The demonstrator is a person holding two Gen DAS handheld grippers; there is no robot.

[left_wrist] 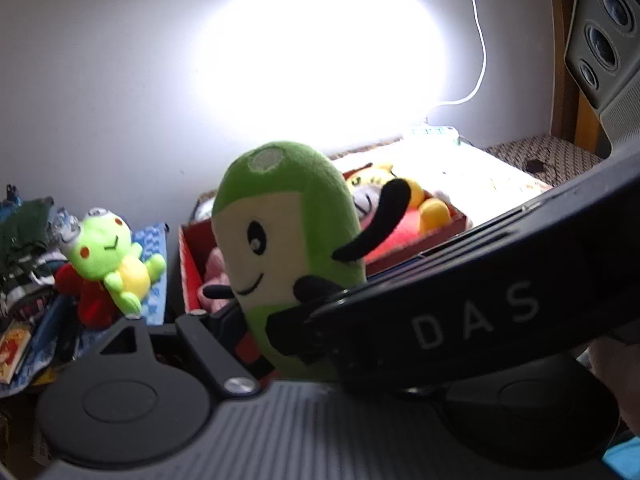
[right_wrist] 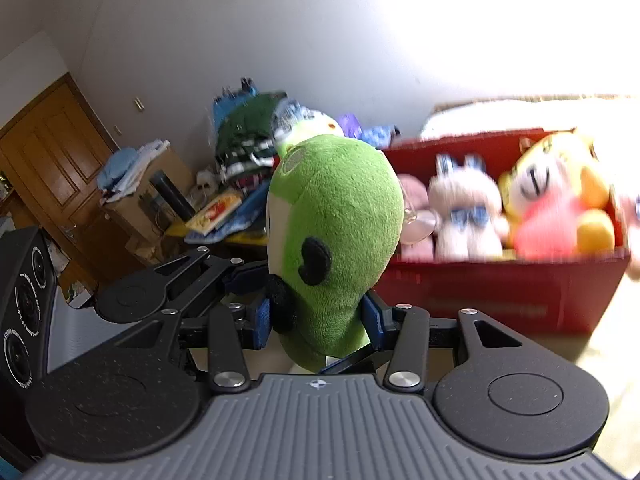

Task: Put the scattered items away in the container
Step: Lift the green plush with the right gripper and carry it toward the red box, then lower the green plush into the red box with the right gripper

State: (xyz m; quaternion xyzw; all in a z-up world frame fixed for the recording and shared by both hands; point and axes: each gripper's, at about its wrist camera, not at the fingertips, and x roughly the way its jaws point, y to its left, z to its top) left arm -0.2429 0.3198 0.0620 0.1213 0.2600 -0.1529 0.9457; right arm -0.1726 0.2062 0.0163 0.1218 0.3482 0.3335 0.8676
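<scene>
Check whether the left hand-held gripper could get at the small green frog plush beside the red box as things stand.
Probably not yet. The left hand-held gripper is shut on the green bean-shaped plush, which the right hand-held gripper grips too. The frog plush lies uncovered beside the red box.

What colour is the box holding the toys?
Red; the box shows best in the right wrist view.

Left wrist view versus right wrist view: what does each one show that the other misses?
Left wrist only: the oval green plush toy's smiling face, and a lime-green frog plush lying outside the red cardboard box. Right wrist only: blue pads of the right gripper squeezing the toy's base, a white bunny plush inside the box, a wooden door. Both: toy, box, yellow plush.
</scene>
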